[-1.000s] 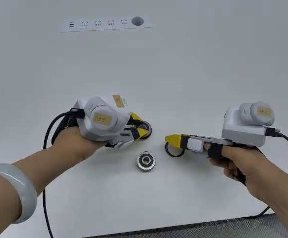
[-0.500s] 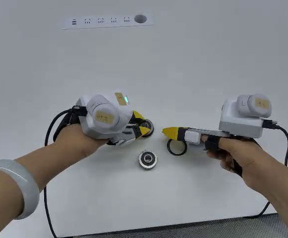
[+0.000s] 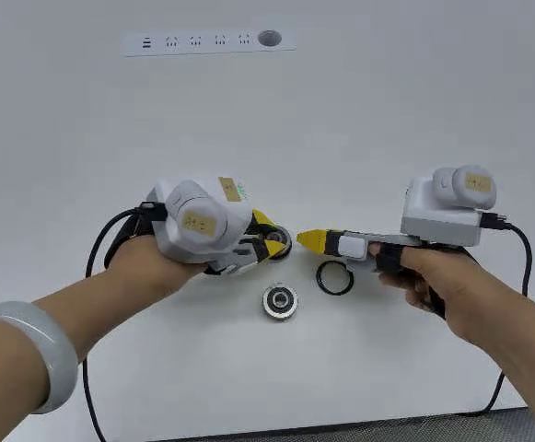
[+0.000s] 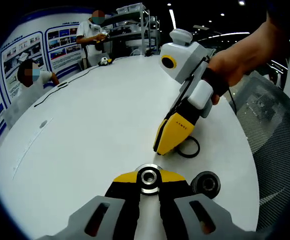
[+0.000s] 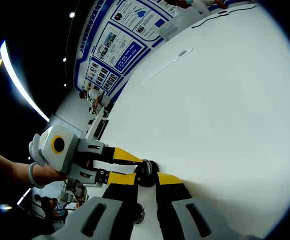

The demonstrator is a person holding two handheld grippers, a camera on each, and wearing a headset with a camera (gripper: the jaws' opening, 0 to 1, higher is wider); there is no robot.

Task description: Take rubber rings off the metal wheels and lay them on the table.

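Left gripper clamps one metal wheel, steadying it for stripping; second wheel lies beside; right gripper aims at the clamped wheel, jaw gap unreadable; one loose rubber ring lies on the table near it.

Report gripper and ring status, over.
Left gripper shut on a metal wheel. Right gripper at it, jaws unclear. One rubber ring flat on table beside second wheel. Nothing blocking.

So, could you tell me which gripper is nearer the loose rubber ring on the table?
Right. The right gripper hovers beside the rubber ring; the left gripper sits farther off, fingers clamped on a wheel.
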